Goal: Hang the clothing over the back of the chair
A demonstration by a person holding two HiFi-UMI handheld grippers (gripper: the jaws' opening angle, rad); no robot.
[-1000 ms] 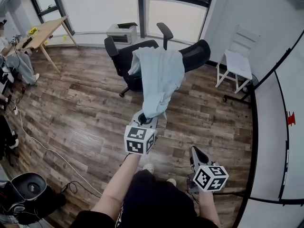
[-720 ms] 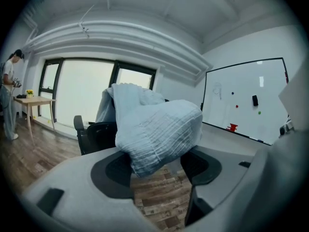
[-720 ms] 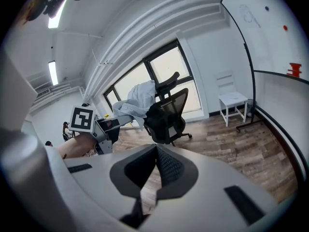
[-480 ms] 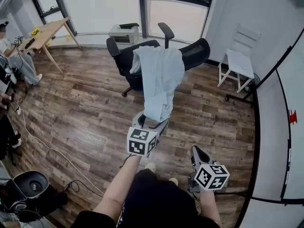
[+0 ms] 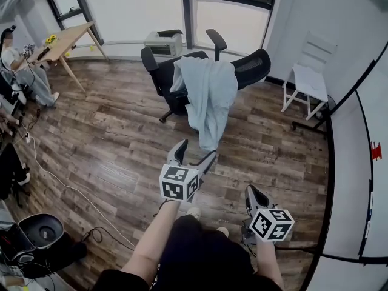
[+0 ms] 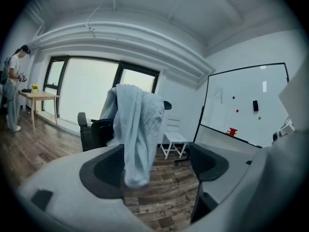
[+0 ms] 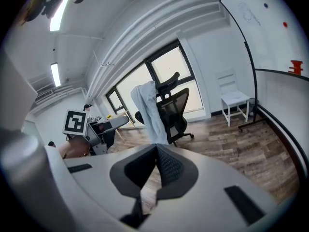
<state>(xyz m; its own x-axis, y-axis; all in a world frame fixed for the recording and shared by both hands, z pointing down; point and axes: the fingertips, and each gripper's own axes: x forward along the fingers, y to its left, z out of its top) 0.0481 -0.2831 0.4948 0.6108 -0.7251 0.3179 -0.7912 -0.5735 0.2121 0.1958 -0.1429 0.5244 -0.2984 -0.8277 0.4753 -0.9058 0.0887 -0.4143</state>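
Note:
A pale blue garment [image 5: 209, 93] lies draped over the back of a black office chair [image 5: 251, 68], and its lower end hangs free toward the floor. My left gripper [image 5: 195, 152] is just short of that hanging end. Its jaws are opening wide and nothing is between them. In the left gripper view the garment [image 6: 137, 134] hangs beyond the spread jaws of that gripper [image 6: 154, 166], apart from both pads. My right gripper [image 5: 251, 193] is held low by my right side, shut and empty. In the right gripper view the garment [image 7: 149, 112] and the chair [image 7: 176, 108] stand well ahead.
A white chair [image 5: 306, 80] stands at the right wall beside a whiteboard [image 5: 364, 162]. A printer [image 5: 163, 41] sits under the window. A wooden table [image 5: 60, 41] and a person [image 5: 18, 65] are at the far left. Cables [image 5: 60, 190] and a round black device [image 5: 39, 232] lie on the floor at the left.
My left gripper was shut on the garment's lower end. It has opened and drawn back a little, and the garment now hangs free. My right gripper has kept still.

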